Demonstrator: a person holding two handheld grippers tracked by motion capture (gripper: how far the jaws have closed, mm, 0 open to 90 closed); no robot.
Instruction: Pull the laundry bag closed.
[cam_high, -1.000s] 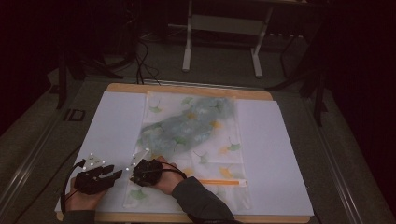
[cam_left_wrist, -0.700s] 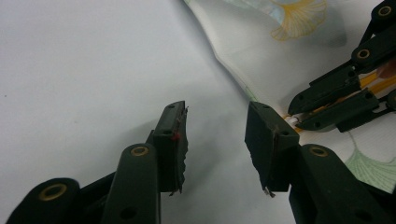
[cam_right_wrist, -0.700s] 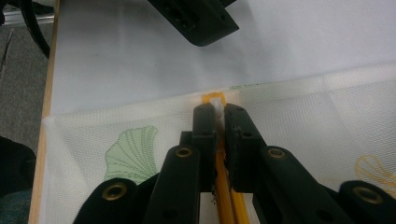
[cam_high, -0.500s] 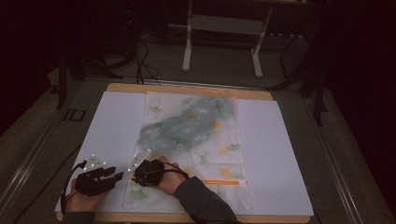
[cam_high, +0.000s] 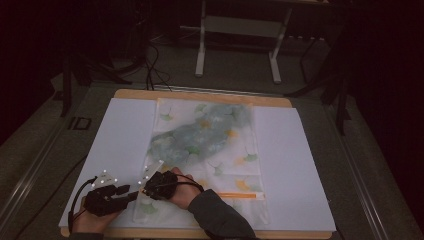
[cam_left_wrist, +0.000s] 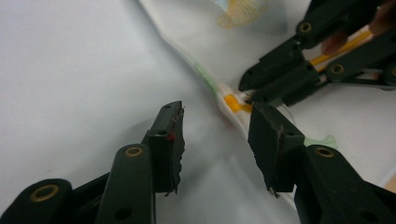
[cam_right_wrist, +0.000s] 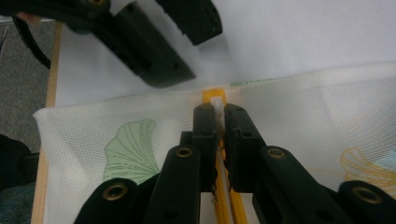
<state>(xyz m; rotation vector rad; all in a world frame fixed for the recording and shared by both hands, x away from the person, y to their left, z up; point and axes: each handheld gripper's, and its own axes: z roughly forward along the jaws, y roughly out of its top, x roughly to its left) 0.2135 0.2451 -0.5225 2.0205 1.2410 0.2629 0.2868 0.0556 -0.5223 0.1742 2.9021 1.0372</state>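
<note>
Mesh laundry bag (cam_high: 205, 150) flat mid-desk; zipper pull (cam_right_wrist: 215, 103) at near-left corner pinched by right hand-held gripper (cam_right_wrist: 220, 112), left hand-held gripper (cam_left_wrist: 215, 135) spread beside it. Zipping barely started.

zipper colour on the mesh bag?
Orange zipper on the white mesh bag, clearest in the right gripper view.

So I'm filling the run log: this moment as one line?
scene: mesh bag flat on table | right gripper: shut on zipper pull | left gripper: open, at bag edge, holds nothing
</note>
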